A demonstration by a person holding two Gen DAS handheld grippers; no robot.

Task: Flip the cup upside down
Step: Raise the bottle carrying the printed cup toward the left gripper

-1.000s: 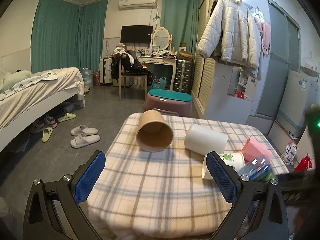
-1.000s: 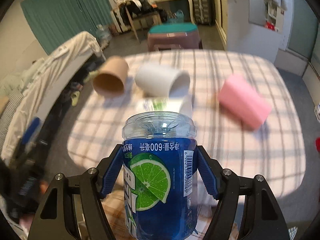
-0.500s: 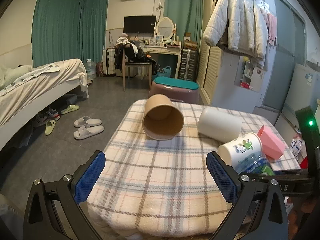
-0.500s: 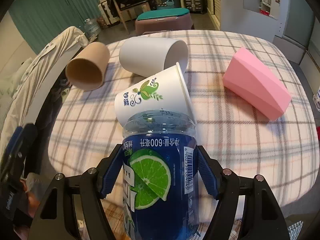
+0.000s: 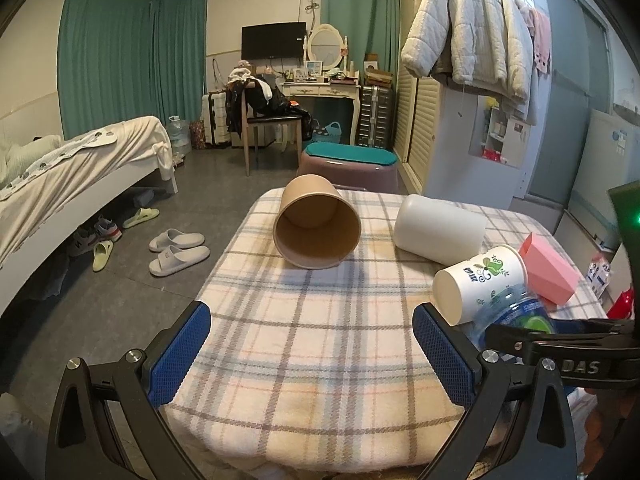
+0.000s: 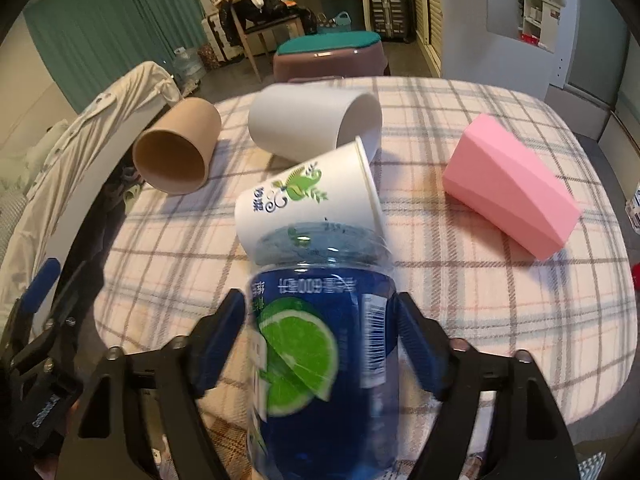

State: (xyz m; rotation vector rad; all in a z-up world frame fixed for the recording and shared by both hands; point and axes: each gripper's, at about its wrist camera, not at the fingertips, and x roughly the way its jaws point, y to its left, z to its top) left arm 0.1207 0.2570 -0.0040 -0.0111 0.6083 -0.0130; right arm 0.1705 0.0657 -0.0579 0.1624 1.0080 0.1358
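Observation:
Several cups lie on their sides on the plaid-covered table (image 5: 320, 360): a brown paper cup (image 5: 316, 222) (image 6: 178, 146), a plain white cup (image 5: 440, 229) (image 6: 312, 122), a white printed paper cup (image 5: 480, 282) (image 6: 308, 200) and a pink faceted cup (image 5: 550, 274) (image 6: 512, 184). My right gripper (image 6: 320, 344) is shut on a blue lime-label bottle (image 6: 320, 360), held just in front of the printed cup, which leans on the bottle's end. My left gripper (image 5: 310, 356) is open and empty over the table's near left part.
A purple stool with a teal top (image 5: 348, 162) stands behind the table. A bed (image 5: 60, 176) and slippers (image 5: 176, 248) are on the left. Cabinets with a hanging white jacket (image 5: 472, 28) are on the right.
The right gripper moved forward with the bottle, up against the printed cup. The left gripper moved slightly closer to the table; its jaws stayed open.

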